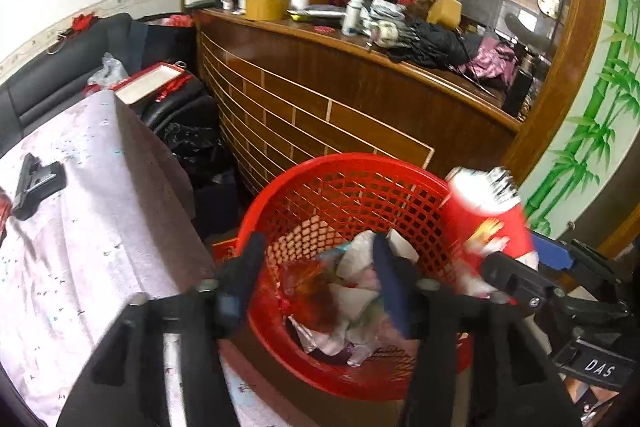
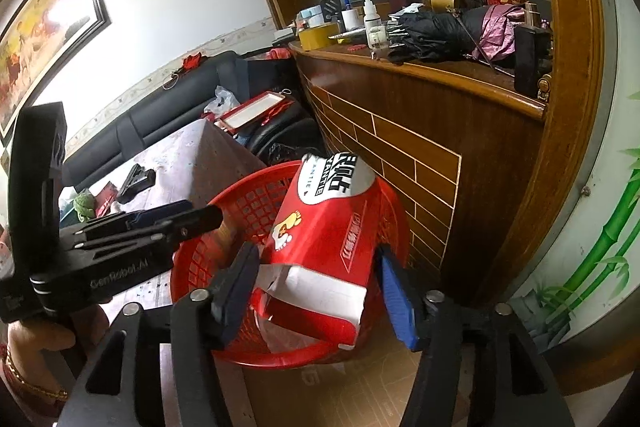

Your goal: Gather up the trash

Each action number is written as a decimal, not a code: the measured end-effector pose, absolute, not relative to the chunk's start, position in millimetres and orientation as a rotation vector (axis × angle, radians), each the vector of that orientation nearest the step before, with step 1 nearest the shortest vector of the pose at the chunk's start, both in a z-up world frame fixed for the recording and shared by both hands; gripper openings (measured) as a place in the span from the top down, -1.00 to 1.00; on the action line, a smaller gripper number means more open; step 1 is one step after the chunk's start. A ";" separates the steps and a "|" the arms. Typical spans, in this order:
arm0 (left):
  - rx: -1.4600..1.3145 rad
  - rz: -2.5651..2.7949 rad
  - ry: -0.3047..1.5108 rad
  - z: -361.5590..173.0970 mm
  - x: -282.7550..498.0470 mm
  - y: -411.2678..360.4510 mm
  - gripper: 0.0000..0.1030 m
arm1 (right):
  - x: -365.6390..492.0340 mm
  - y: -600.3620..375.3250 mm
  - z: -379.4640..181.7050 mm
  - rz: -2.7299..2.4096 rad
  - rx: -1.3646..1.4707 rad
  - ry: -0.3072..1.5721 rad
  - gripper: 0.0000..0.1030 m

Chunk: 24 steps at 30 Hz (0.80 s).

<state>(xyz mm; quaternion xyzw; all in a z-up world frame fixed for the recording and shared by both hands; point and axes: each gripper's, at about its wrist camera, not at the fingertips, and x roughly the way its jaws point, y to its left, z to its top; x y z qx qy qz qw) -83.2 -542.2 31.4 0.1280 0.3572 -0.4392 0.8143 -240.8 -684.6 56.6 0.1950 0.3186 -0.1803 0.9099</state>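
Red box (image 2: pixel 324 247) sits tilted over my basket's (image 2: pixel 394 211) rim, loose between my right hand-held gripper's (image 2: pixel 316 287) spread pads; my left hand-held gripper (image 1: pixel 320 275) gapes empty above crumpled trash (image 1: pixel 352 307).

Red plastic lattice basket (image 1: pixel 352 187), glossy; printed cardboard box (image 2: pixel 324 239), smooth; crumpled paper (image 1: pixel 352 303) inside; polished wood counter (image 2: pixel 420 115); matt cloth table cover (image 1: pixel 80 227)
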 end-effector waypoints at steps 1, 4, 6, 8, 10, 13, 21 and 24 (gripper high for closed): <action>0.268 -0.933 0.750 33.0 -83.3 -538.6 -0.33 | -241.6 -684.5 57.1 -0.374 0.402 0.653 -0.27; 0.266 -0.905 0.714 38.8 -84.3 -528.7 -0.46 | -243.7 -682.8 59.3 -0.380 0.402 0.643 -0.43; 0.271 -0.893 0.694 42.2 -87.2 -522.0 -0.50 | -245.9 -681.1 61.7 -0.384 0.404 0.634 -0.44; 0.280 -0.873 0.662 46.1 -93.2 -513.2 -0.62 | -248.8 -678.2 64.2 -0.388 0.403 0.625 -0.52; 0.284 -0.857 0.622 50.4 -100.3 -502.5 -0.74 | -253.1 -673.2 67.5 -0.395 0.396 0.612 -0.68; 0.279 -0.854 0.586 55.9 -112.2 -485.9 -0.81 | -262.6 -663.6 73.4 -0.405 0.391 0.583 -0.94; 0.283 -0.797 0.536 65.0 -144.9 -440.5 -0.90 | -285.6 -635.0 80.6 -0.453 0.378 0.543 -1.00; 0.266 -0.798 0.538 68.4 -156.3 -424.7 -0.90 | -296.9 -620.8 82.8 -0.494 0.348 0.524 -1.00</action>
